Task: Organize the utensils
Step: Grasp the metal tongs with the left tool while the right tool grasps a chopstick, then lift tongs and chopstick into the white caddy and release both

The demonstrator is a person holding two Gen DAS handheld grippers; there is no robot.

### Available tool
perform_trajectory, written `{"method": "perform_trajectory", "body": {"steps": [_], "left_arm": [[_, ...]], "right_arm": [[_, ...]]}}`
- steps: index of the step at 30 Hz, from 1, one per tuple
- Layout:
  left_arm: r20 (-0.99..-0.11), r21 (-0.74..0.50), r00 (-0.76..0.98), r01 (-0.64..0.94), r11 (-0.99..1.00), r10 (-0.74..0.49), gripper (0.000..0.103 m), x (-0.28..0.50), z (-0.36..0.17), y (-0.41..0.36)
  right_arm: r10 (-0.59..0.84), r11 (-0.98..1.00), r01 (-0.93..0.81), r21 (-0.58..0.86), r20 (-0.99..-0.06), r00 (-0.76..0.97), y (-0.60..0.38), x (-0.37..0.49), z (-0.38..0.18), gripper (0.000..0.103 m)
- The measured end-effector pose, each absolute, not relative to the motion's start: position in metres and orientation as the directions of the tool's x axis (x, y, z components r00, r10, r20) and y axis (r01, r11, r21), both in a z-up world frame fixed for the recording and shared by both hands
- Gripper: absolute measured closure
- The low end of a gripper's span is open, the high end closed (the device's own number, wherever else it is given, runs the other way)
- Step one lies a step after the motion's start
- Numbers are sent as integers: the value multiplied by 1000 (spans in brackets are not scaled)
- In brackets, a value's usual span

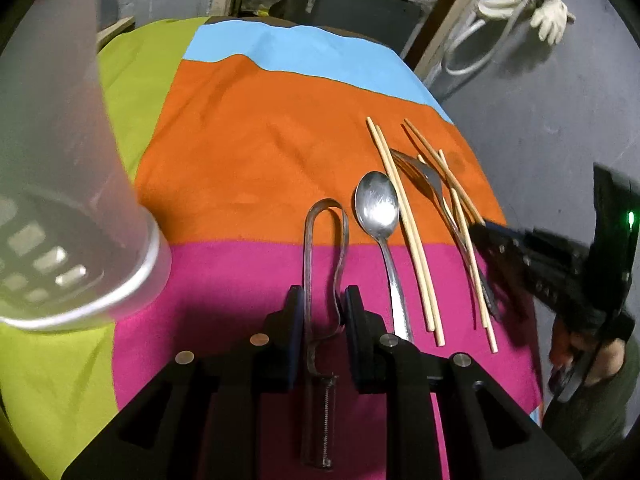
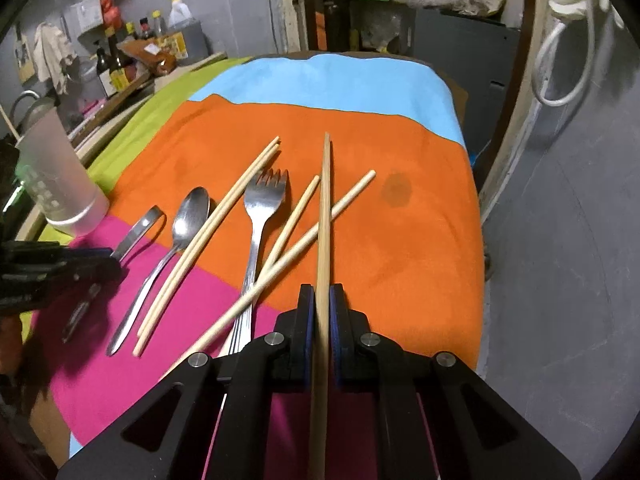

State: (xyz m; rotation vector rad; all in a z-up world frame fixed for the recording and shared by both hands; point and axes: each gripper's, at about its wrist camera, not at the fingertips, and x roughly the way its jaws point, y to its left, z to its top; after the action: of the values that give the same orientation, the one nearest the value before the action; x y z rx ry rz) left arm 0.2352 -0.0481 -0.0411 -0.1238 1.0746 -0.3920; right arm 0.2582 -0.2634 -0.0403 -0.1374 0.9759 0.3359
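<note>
My left gripper (image 1: 323,305) is shut on a metal peeler (image 1: 325,216) with a looped handle, which lies on the pink stripe of the cloth. My right gripper (image 2: 322,296) is shut on one wooden chopstick (image 2: 326,200) that points away from me above the others. On the cloth lie a spoon (image 2: 192,216), a pair of chopsticks (image 2: 224,216), a fork (image 2: 262,200) and two crossed chopsticks (image 2: 300,248). A frosted plastic cup (image 1: 60,160) stands upright at the left, close to my left gripper. The left wrist view shows the right gripper (image 1: 486,232) at the fork's handle end.
A striped cloth (image 1: 260,140) covers the table, whose right edge drops to a grey floor (image 2: 560,240). Bottles (image 2: 116,64) crowd a shelf at the far left. A glove and hose (image 1: 548,16) hang on the back wall. A person's hand (image 1: 600,360) holds the right gripper.
</note>
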Motion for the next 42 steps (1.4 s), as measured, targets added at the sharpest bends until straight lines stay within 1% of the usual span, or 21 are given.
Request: {"method": "perform_trajectory", "body": {"steps": [4,7,8,10,11,12,13,14,17,20,22,24,28,31,34,39,42], "left_arm": [[-854,-241,391,291,926,-344,85,239,-43,-55],[-871,-214,359,335,917,-335,78,244,-43,-62],[-875,-212,348,346,914,-335,73,245,-43,-64],[-884,-185,345,364,913,-316,72,247,-43,-70],[-886,-166,351,370,914,-303,72,247,-43,-72],[-889,-145,357,373,916,-286,75,247,-44,-75],[-891,-123,367,369,921,-266,79,247,-44,-77],[-891,-101,381,363,926,-246,87,246,-45,-77],[-879,-156,383,330,931,-283,88,247,-46,-68],[-852,-195,419,301,933,-313,88,239,-45,-58],[-821,-217,460,298,929,-339,88,228,-40,-53],[-768,-225,530,303,926,-359,88,213,-31,-48],[-645,-191,674,314,930,-360,88,183,-12,-42],[-554,-171,757,303,938,-346,88,167,3,-40],[-474,-184,810,292,939,-345,88,161,23,-36],[-339,-187,883,275,943,-324,88,146,59,-16],[-283,-199,910,254,946,-304,88,142,79,-2]], "right_arm": [[231,935,-350,63,-855,464,-259,280,-43,94],[246,934,-343,94,-868,431,-260,289,-43,89],[247,934,-342,99,-873,421,-260,291,-43,89],[238,934,-346,90,-879,414,-258,291,-42,89],[234,934,-346,85,-879,416,-258,290,-42,91],[235,937,-338,90,-877,419,-259,289,-42,97],[242,939,-327,103,-875,420,-261,288,-42,98],[255,941,-313,125,-872,418,-264,286,-41,98],[304,940,-282,193,-847,436,-271,278,-37,98],[323,939,-274,208,-808,493,-273,263,-27,98],[347,933,-279,225,-762,546,-272,247,-16,98],[353,932,-295,210,-707,612,-267,230,-5,98],[364,928,-328,175,-603,709,-251,202,13,98],[366,928,-353,124,-495,788,-233,180,30,98],[386,921,-372,117,-413,825,-220,172,43,98],[419,908,-409,93,-233,877,-196,160,72,98],[437,899,-426,96,-145,888,-181,160,86,98]]}}
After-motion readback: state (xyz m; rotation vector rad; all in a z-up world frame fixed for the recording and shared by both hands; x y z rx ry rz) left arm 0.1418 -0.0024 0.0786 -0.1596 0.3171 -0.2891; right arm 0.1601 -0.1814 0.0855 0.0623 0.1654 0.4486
